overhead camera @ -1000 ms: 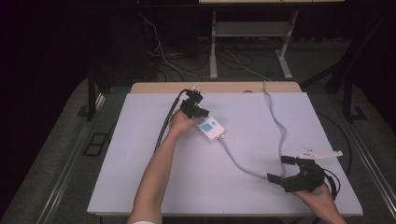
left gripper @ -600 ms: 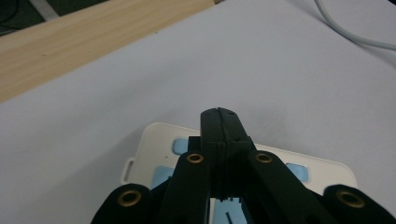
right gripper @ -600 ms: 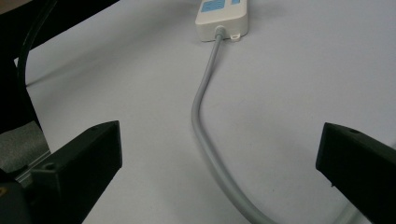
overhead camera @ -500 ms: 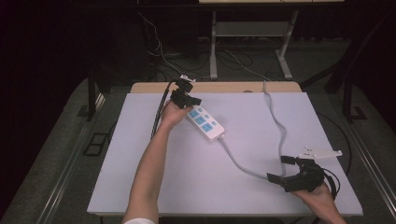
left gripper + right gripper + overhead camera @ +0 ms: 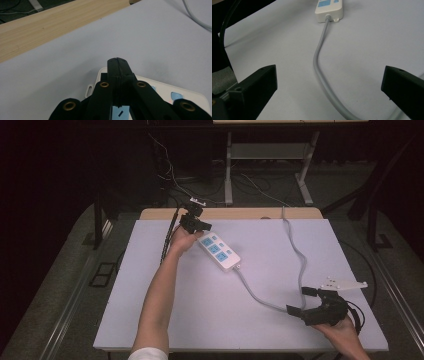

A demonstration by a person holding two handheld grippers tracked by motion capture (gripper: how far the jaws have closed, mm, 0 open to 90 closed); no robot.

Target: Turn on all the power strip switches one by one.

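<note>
A white power strip (image 5: pixel 218 251) with blue sockets lies slanted on the white table top (image 5: pixel 150 310). Its grey cable (image 5: pixel 264 300) curves toward the near right, then runs back up to the far edge. My left gripper (image 5: pixel 202 226) hovers at the strip's far-left end, jaws shut with nothing between them. In the left gripper view the closed tips of this gripper (image 5: pixel 117 61) stand over that end of the power strip (image 5: pixel 175 92). My right gripper (image 5: pixel 300 301) rests near the front right, open. In the right gripper view the cable (image 5: pixel 318 60) passes untouched between the wide jaws of that gripper (image 5: pixel 329 76).
A bare wooden strip (image 5: pixel 240 213) borders the table's far edge. A black cable (image 5: pixel 167 237) trails from the left gripper along the table's left side. Behind the table are a metal stand (image 5: pixel 230 175) and loose wires on the dark floor.
My left hand has drawn back and up toward the table's far left, off the power strip's middle, uncovering its sockets. The right hand and the strip have stayed where they were.
</note>
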